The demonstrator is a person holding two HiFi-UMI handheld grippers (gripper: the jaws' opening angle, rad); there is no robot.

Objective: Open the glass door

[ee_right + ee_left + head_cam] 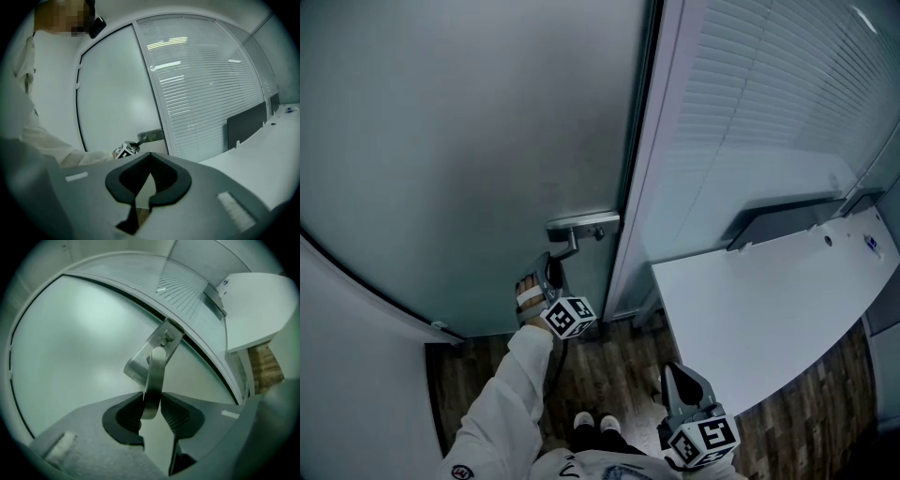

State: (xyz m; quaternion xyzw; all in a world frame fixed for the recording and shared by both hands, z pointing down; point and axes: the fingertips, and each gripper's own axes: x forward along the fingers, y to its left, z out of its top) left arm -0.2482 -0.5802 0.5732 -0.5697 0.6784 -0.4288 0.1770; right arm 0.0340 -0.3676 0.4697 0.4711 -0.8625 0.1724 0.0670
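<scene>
The frosted glass door (pixel 469 141) is closed, with a metal lock plate (pixel 581 223) at its right edge. From that plate a steel lever handle (pixel 154 376) hangs down and toward me. My left gripper (pixel 548 272) holds the lever's free end, both pads (pixel 174 414) pressed against its sides, with the gripper (pixel 151 401) rolled relative to the door frame. My right gripper (pixel 675 375) hangs low at the right, away from the door, its fingertips (pixel 150 157) together and nothing in them. The right gripper view shows the left gripper (pixel 125 150) at the handle (pixel 151 136).
A fixed glass panel with white blinds (pixel 769 84) stands right of the door frame (pixel 633 187). A white desk (pixel 750 309) with a dark divider (pixel 787 217) juts out at the right, close to my right gripper. Dark wood floor (pixel 609 375) lies below, with my shoes (pixel 600 424) on it.
</scene>
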